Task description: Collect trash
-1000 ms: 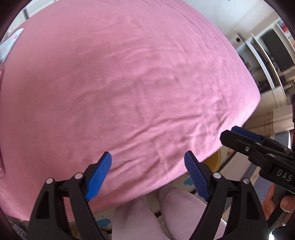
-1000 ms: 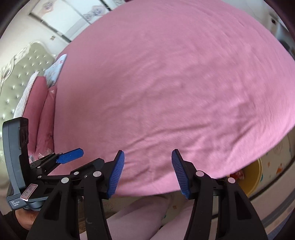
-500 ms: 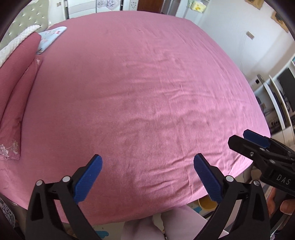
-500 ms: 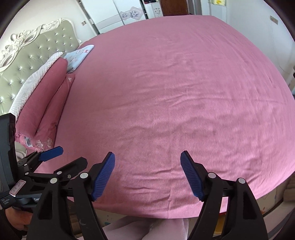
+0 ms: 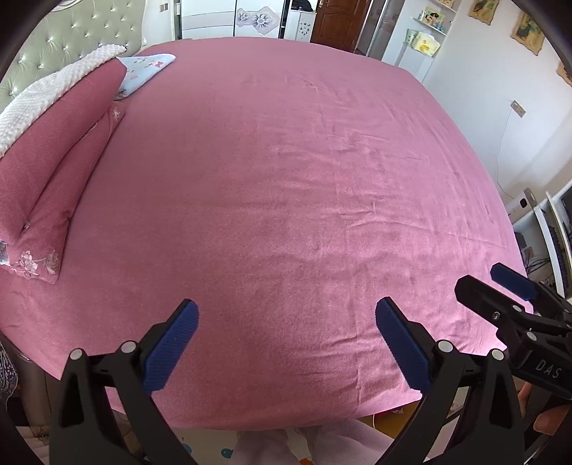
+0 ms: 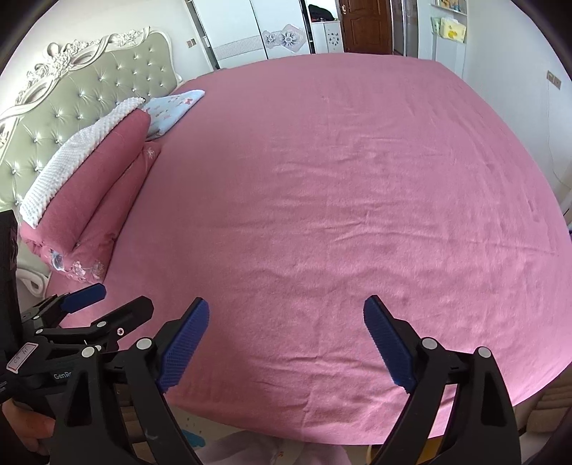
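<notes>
No trash shows in either view. A wide pink bedsheet (image 5: 286, 179) fills both. My left gripper (image 5: 286, 306) hangs over the near edge of the bed, open wide with only sheet behind its blue pads. In the right wrist view, my right gripper (image 6: 286, 302) is over the same edge. Its jaws are opening and nothing is between them. Each gripper appears at the side of the other's view: the right gripper (image 5: 486, 282) at the right, the left gripper (image 6: 114, 302) at the lower left.
Dark pink pillows (image 5: 53, 161) under a white knobbly blanket (image 6: 82, 150) lie at the left by a tufted headboard (image 6: 89, 93), with a blue patterned pillow (image 5: 146, 68) behind. White wardrobes (image 6: 257, 28) and a brown door (image 5: 336, 21) stand beyond. A person's pale trousers (image 5: 321, 443) show below.
Both views have swung up from the bed's near edge to take in the whole bed and the far wall. Both grippers' jaws have spread wider. The yellow bowl on the floor has left view.
</notes>
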Motion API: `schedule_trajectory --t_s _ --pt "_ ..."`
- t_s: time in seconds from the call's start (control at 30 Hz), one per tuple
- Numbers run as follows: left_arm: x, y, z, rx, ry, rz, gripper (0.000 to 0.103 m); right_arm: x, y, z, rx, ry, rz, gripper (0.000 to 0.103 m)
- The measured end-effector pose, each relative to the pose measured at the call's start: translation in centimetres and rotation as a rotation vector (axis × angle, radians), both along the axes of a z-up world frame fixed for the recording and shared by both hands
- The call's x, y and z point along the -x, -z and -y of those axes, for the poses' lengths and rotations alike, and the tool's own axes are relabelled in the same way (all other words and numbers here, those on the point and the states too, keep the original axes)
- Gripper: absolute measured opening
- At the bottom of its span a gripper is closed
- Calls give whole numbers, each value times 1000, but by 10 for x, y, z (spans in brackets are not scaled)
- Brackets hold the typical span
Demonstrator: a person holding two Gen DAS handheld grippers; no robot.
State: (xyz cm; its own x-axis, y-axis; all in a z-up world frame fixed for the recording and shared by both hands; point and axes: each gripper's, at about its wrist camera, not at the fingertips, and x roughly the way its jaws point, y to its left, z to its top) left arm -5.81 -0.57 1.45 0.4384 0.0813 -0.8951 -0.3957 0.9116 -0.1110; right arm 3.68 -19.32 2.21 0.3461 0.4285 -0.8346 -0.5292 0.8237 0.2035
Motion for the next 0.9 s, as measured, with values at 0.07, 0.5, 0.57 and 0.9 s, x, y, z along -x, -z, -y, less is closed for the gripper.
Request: schedule_trajectory --t_s 0.07,0.5,0.57,0.9 --pt "-2 0 3 -13 -3 -5 99 -3 -2 4 3 7 17 86" --pt "-3 -17 2 52 -63 107 99 -11 -7 17 -12 28 23 89" --pt "-6 -19 0 58 -75 112 99 -11 -7 19 -11 27 26 89" --pt "-3 -26 -6 -46 -146 90 99 -16 -5 22 -16 50 7 89"
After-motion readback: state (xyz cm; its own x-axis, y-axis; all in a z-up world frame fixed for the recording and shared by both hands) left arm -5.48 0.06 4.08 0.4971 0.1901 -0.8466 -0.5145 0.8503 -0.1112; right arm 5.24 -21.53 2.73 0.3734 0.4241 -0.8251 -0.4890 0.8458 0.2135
